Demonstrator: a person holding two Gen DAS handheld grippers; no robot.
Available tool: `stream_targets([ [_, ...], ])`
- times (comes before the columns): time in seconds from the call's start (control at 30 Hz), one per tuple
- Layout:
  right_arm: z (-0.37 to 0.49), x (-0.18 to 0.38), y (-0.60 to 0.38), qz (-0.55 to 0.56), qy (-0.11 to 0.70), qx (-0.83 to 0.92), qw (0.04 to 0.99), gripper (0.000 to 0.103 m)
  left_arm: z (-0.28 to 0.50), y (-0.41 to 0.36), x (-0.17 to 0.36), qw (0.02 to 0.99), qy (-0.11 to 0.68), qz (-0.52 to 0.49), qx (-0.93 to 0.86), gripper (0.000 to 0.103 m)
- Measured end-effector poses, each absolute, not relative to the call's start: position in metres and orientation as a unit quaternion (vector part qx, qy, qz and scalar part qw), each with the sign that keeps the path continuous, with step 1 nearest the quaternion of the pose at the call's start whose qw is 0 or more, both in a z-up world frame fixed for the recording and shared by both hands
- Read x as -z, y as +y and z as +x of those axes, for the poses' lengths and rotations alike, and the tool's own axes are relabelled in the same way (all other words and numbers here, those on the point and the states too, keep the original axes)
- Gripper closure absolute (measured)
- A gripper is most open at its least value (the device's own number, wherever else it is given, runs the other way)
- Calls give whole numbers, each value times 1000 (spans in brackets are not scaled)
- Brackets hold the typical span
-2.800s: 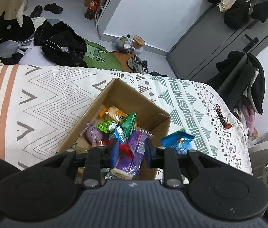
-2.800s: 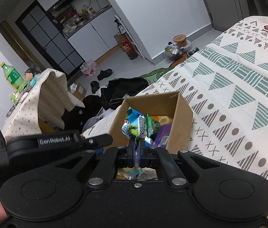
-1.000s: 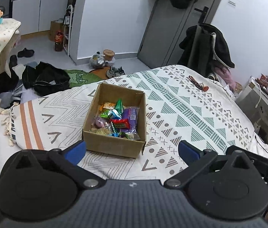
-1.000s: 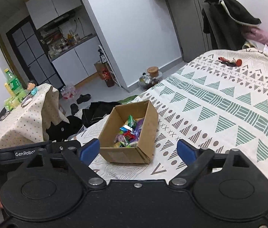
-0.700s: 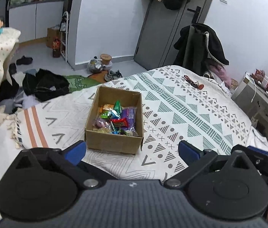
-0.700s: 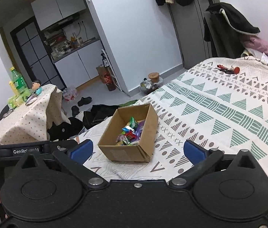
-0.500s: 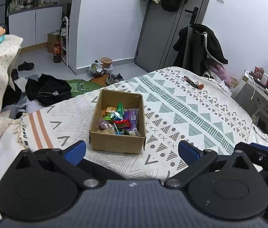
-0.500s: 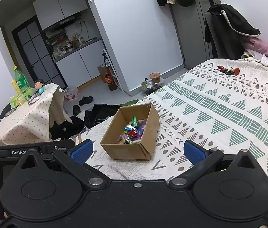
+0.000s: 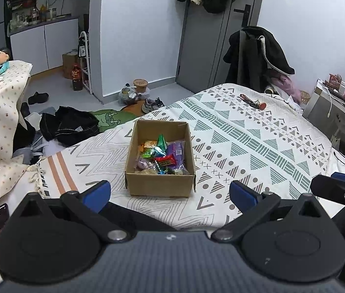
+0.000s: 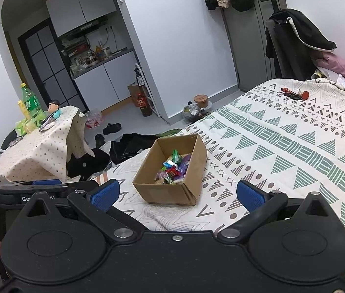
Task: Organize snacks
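both the left gripper [image 9: 170, 193] and right gripper [image 10: 176, 195] hang spread wide and empty, well back from the cardboard box [image 9: 159, 184] ahead on the bed [image 9: 245, 141]. the snack packets [image 9: 163, 156] inside look light, crinkly and slippery; pinch a sealed edge.

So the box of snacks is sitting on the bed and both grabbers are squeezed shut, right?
Not quite. The box of snacks does sit on the bed, but the left wrist view shows the left gripper wide open, and the right wrist view shows the right gripper open too.
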State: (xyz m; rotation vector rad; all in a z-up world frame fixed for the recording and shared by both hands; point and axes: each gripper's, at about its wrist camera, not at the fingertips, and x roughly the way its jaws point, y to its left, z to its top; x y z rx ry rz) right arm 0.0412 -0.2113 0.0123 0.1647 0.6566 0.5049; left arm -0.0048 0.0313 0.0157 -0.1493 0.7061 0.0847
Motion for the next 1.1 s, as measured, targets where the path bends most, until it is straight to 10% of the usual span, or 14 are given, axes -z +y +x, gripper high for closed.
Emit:
stream_targets([
  [1.1, 44, -7, -205, 44, 339, -225, 912, 0, -4, 30, -14, 933, 352, -64, -37, 0],
])
